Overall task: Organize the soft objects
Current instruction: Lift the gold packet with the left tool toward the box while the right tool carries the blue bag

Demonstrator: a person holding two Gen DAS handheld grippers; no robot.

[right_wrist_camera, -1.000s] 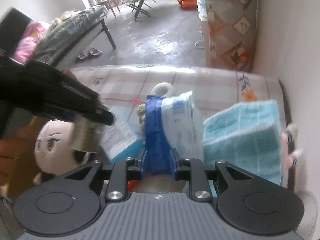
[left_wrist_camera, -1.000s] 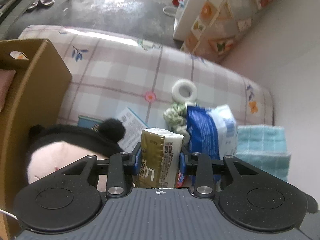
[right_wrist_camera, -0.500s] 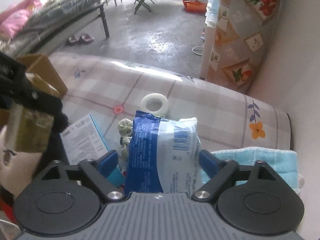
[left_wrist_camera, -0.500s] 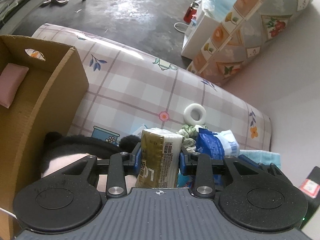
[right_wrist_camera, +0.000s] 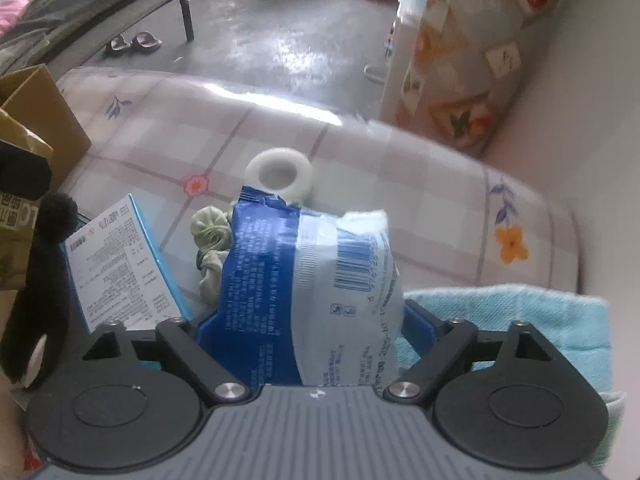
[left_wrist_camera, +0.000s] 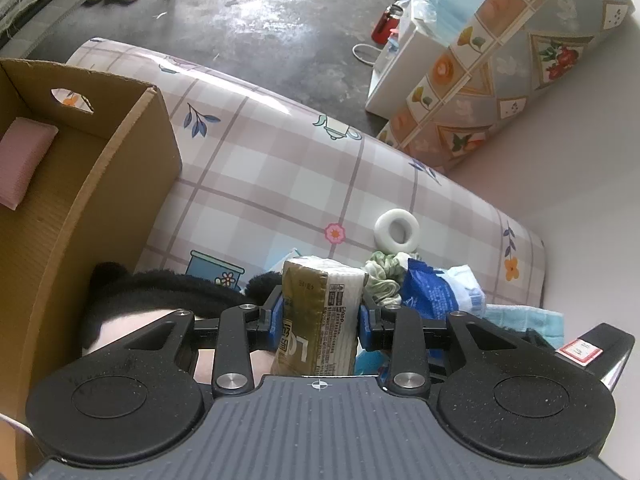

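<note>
a gold tissue pack [left_wrist_camera: 316, 320] is clamped in the left tool [left_wrist_camera: 320, 320] beside the cardboard box [left_wrist_camera: 120, 184]. the right tool [right_wrist_camera: 304, 320], its jaws closing, is spread around a blue-and-white packet [right_wrist_camera: 312, 280] on the desk [right_wrist_camera: 420, 184], pads not pressing.

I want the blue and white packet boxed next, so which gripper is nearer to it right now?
Right. The right gripper straddles the blue and white packet, its jaws closing around it. The left gripper sits off to the packet's side, clamped on a gold tissue pack.
</note>
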